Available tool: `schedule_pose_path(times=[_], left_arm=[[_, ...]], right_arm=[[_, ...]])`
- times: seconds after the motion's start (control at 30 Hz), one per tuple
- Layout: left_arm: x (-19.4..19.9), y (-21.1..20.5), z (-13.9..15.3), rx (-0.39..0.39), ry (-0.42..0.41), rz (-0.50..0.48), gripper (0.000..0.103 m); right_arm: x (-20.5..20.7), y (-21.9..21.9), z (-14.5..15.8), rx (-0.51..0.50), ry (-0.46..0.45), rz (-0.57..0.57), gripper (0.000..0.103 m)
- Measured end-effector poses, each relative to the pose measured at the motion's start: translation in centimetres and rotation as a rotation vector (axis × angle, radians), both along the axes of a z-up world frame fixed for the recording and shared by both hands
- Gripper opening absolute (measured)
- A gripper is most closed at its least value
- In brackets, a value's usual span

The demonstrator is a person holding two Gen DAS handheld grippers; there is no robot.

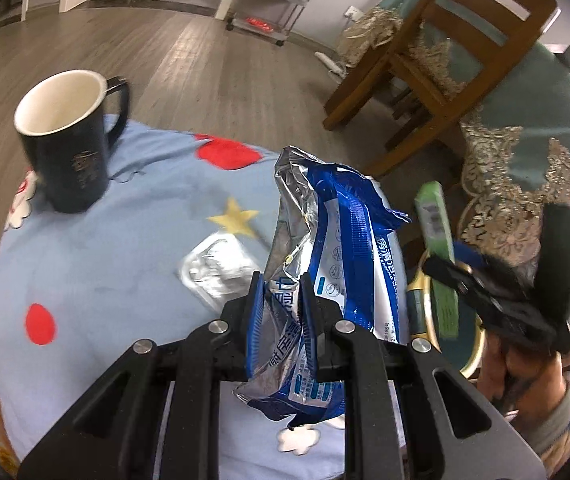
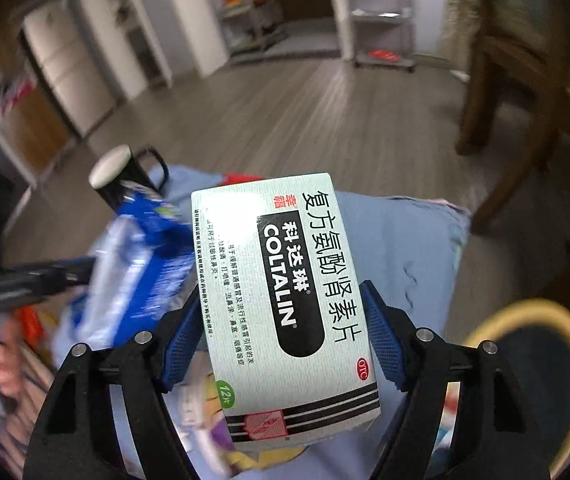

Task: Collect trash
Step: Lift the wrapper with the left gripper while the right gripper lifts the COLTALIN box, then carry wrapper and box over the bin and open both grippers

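My left gripper [image 1: 281, 280] is shut on a crumpled blue and silver foil bag [image 1: 341, 240], which stands up from its pads above the table. In the right wrist view, my right gripper [image 2: 281, 292] is shut on a pale green medicine box [image 2: 305, 380]. Both blue pads press on the box's long sides and hold it clear of the table. The left wrist view shows that box [image 1: 437, 232] edge-on at the right, over a gold-rimmed bin [image 1: 473, 360]. A silver blister pack [image 1: 217, 272] lies on the cloth just left of the bag.
A dark mug [image 1: 65, 160] with a white inside stands at the far left of the small table, on a light blue cloth [image 1: 125, 240]. The bin [image 2: 533, 306] sits on the floor to the right of the table. Beyond it are a wooden chair [image 1: 445, 60] and a table draped in teal cloth.
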State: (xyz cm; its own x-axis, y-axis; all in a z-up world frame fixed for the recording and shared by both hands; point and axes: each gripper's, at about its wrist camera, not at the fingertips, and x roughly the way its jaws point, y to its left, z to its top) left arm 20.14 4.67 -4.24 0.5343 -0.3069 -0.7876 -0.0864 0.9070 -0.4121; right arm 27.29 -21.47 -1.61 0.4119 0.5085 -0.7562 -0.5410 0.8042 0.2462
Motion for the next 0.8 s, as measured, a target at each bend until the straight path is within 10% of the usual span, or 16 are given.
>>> schedule_pose_path(times=[0.8], left_arm=[[-0.7, -13.3, 2.6, -0.025, -0.069, -0.159, 0.017]], right_arm=[[-10.7, -18.7, 1.0, 0.189, -0.068, -0.538, 0.076]])
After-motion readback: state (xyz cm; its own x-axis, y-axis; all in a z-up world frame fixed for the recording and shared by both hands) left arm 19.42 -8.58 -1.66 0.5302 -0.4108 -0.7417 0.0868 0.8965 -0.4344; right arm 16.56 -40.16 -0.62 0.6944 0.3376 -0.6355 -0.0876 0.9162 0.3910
